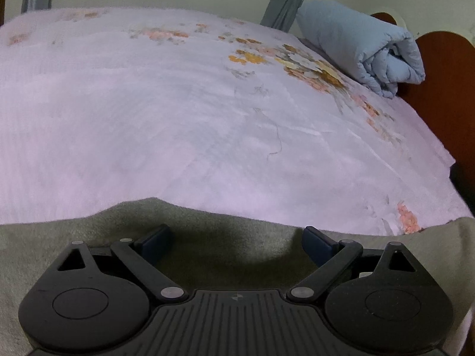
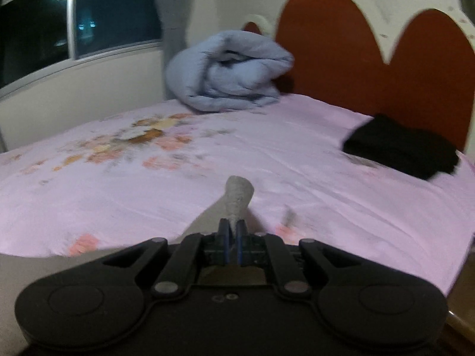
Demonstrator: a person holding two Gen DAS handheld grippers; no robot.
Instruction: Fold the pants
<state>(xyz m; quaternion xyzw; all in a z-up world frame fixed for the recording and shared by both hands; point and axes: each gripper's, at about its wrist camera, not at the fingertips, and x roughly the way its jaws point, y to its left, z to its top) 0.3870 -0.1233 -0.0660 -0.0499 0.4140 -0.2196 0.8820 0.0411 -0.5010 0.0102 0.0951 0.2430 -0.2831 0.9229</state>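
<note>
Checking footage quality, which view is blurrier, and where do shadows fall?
Right wrist view: motion-smeared, notably the black folded clothes; the right claw stays sharper. Left wrist view: crisper, with the left claw shadowing the grey pants.

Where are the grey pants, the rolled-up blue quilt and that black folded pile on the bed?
grey pants [image 2: 237,195]: right wrist view, the bunched tip sticking up past the fingers.
blue quilt [image 1: 371,50]: left wrist view, its upper side.
black folded pile [image 2: 400,148]: right wrist view, its top.
</note>
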